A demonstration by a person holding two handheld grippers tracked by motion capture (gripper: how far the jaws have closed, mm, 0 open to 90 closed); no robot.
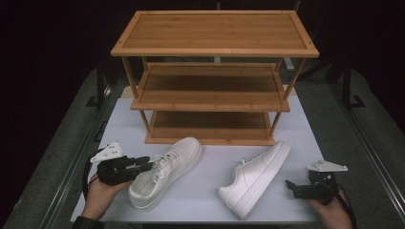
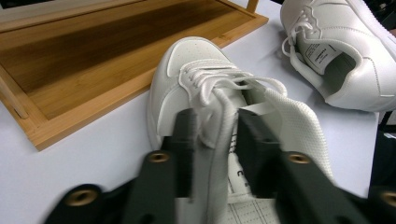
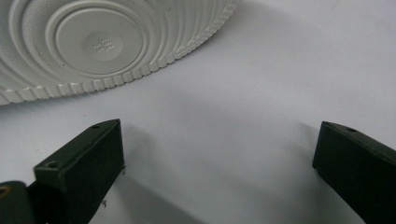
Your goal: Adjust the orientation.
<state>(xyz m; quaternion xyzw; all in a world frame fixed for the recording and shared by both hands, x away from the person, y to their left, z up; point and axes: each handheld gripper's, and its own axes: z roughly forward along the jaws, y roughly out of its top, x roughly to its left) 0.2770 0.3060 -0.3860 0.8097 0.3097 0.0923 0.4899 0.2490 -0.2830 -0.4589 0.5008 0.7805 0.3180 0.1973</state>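
Darkness surrounds a pale worktop (image 1: 210,183) on which a three-tier wooden rack (image 1: 215,76) is stood at the far side. Two white shoes are laid in front of the rack. The left shoe (image 1: 165,171) is set upright just before the rack's lowest tier, toe toward it. The left gripper (image 1: 145,165) is closed on this shoe's tongue, with a jaw on each side of it. The right shoe (image 1: 255,177) is tipped on its side, sole facing right. The right gripper (image 1: 290,186) is held right of that sole, jaws spread wide, gripping nothing.
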